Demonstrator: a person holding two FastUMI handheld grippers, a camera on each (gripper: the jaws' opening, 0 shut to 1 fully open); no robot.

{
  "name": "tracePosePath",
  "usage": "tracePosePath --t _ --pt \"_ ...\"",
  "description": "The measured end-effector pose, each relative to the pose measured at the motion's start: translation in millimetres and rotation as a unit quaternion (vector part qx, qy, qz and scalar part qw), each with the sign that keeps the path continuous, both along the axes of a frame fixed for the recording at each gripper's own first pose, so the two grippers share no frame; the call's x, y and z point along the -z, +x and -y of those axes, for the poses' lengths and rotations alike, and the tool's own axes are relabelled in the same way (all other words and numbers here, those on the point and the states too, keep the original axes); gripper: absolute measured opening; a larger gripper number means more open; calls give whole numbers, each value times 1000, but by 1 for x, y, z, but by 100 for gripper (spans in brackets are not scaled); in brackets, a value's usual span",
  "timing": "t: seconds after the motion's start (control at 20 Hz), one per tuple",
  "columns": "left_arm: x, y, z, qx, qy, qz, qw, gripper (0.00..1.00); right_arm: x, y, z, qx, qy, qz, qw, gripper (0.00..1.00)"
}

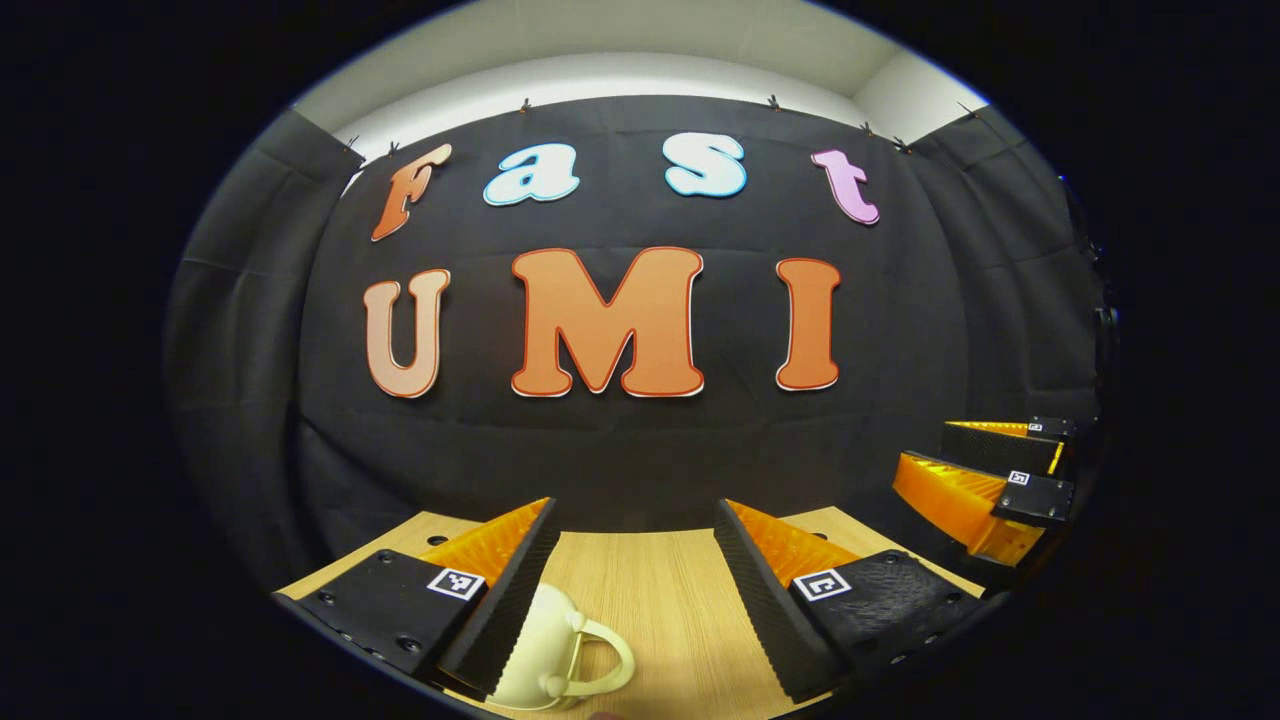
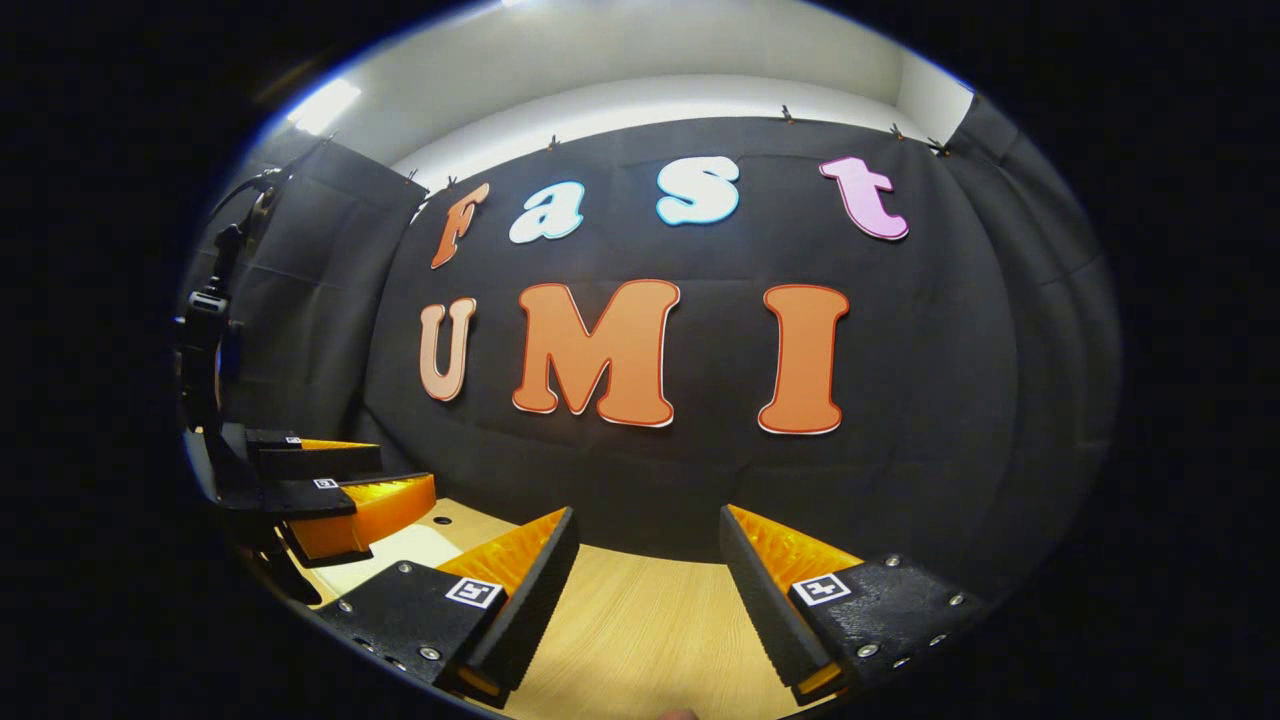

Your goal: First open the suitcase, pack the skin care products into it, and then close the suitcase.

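Observation:
A cream, rounded case [image 1: 545, 640] with a loop handle lies on the wooden table [image 1: 665, 590] at the bottom of the left gripper view, partly hidden behind my left gripper's left finger. My left gripper [image 1: 635, 505] hovers over it, open, with nothing between its fingers. My right gripper [image 2: 648, 512] is open too, above bare table [image 2: 640, 620]. Each gripper shows in the other's view: the right gripper [image 1: 925, 450] at the right edge, the left gripper [image 2: 405, 465] at the left, over a pale patch [image 2: 400, 548] that may be the case.
The black cloth wall [image 1: 640, 440] stands close behind the table's far edge. A dark stand with cables [image 2: 205, 330] rises at the left of the right gripper view. Bare wood lies between and ahead of both grippers.

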State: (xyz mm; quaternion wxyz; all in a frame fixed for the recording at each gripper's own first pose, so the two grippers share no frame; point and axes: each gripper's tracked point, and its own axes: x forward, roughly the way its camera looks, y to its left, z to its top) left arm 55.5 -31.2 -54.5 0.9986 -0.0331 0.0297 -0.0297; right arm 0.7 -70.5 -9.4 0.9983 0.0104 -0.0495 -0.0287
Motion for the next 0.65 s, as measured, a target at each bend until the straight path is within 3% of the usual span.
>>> tracePosePath --t 0.25,0.65 --pt "6 -1 -4 -5 5 -2 1000 96 18 8 -7 -3 3 -30 1000 90" --pt "6 15 -23 32 7 12 999 96 16 16 -18 32 10 -40 999 92"
